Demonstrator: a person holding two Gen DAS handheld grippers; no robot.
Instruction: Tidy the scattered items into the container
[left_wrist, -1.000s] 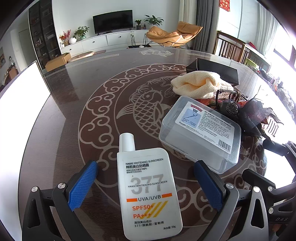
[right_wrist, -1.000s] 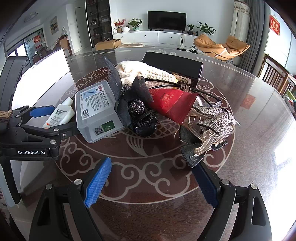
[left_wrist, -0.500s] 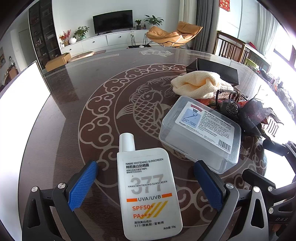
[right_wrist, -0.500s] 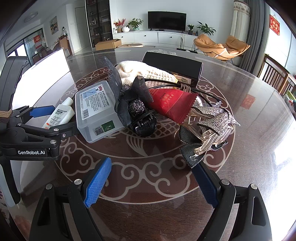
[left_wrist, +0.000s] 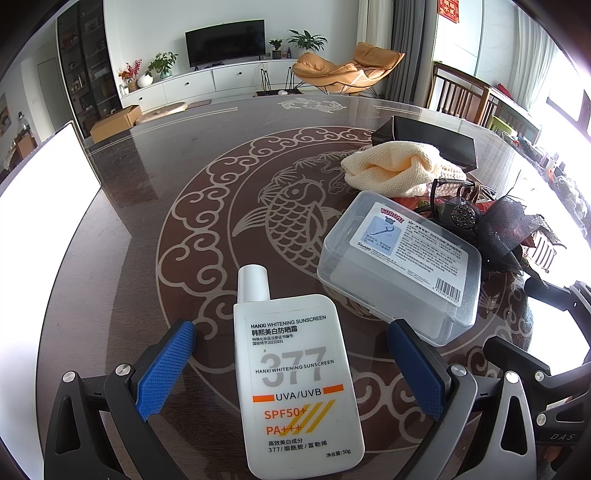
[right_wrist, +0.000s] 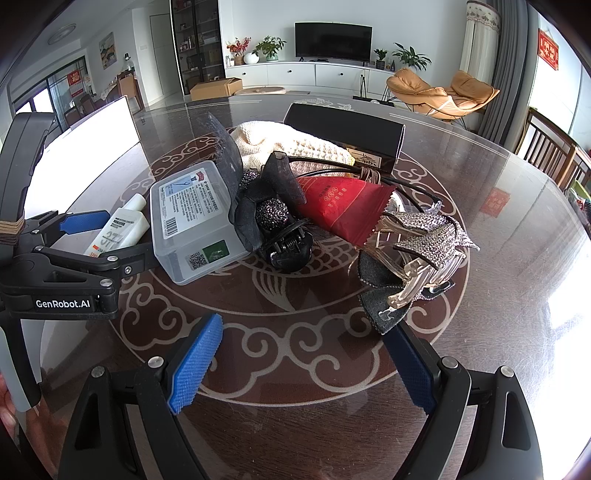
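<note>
Sunscreen tube flat, cap pointing away, between spread left tongs; right tongs spread, empty.

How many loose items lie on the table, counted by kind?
Sunscreen bottle: 1
Clear plastic box: 1
Knitted cream cloth: 1
Red packet: 1
Hair clips: 2, a black one and a rhinestone one
Black box: 1
Thin black headbands: count unclear
Total: 7, without the headbands
</note>
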